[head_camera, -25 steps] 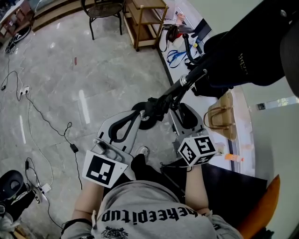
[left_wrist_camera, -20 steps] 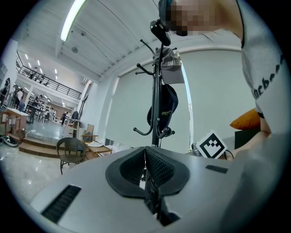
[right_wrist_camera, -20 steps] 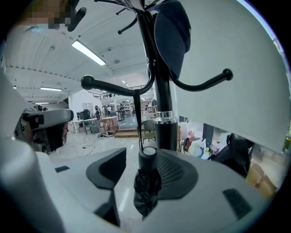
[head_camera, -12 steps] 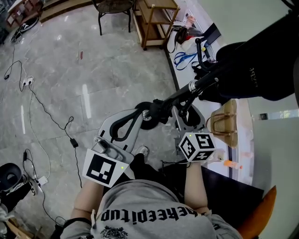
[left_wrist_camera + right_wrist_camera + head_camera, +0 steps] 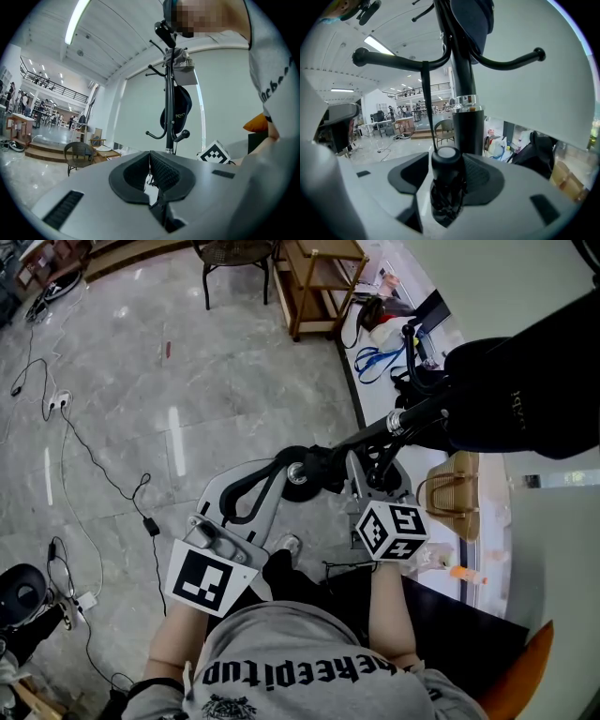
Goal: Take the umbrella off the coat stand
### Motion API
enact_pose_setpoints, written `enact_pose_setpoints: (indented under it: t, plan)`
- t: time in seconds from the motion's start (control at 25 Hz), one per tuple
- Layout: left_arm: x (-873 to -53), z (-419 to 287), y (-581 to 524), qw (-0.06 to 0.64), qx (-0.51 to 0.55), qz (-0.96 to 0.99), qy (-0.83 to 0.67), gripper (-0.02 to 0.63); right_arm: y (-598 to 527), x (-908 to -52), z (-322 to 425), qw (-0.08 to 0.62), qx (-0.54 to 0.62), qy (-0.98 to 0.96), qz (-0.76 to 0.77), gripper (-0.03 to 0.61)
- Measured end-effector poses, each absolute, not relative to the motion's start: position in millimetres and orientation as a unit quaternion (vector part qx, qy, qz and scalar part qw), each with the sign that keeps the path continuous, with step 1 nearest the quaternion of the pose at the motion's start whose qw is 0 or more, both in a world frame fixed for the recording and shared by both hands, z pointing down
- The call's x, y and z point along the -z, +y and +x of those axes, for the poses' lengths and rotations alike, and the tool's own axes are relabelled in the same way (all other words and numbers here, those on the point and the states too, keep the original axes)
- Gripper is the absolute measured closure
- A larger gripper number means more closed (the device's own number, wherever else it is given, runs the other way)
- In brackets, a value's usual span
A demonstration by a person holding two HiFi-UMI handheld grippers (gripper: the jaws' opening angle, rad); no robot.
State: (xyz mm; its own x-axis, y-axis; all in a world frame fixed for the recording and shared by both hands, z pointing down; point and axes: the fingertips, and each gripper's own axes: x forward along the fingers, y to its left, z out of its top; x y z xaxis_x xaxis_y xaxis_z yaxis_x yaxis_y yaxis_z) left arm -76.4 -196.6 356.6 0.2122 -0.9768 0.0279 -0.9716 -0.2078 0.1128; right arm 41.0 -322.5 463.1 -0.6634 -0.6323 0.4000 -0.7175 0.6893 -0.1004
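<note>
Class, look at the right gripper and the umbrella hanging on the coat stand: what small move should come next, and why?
Probably close the right gripper on the umbrella. Its handle sits between the open fingers, not yet clamped, and it hangs by its strap from a hook of the coat stand, so it likely needs a firm grip before being lifted off.

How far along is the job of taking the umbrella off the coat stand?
Done: the right gripper has its open jaws on either side of the folded umbrella. In hand: nothing is clamped yet; the umbrella hangs by its strap from a hook on the coat stand. Remaining: close the jaws, then lift the strap clear. The left gripper is shut and empty.
</note>
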Motion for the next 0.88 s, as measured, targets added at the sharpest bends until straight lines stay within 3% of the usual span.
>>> enact_pose_setpoints:
  t: [0.88]
  plan:
    - [-347.1,-80.2,-199.3,0.045,0.022,0.796,-0.603,0.597,-310.6,-428.1,44.5,0.134,-0.1,-0.899,0.404,0.376]
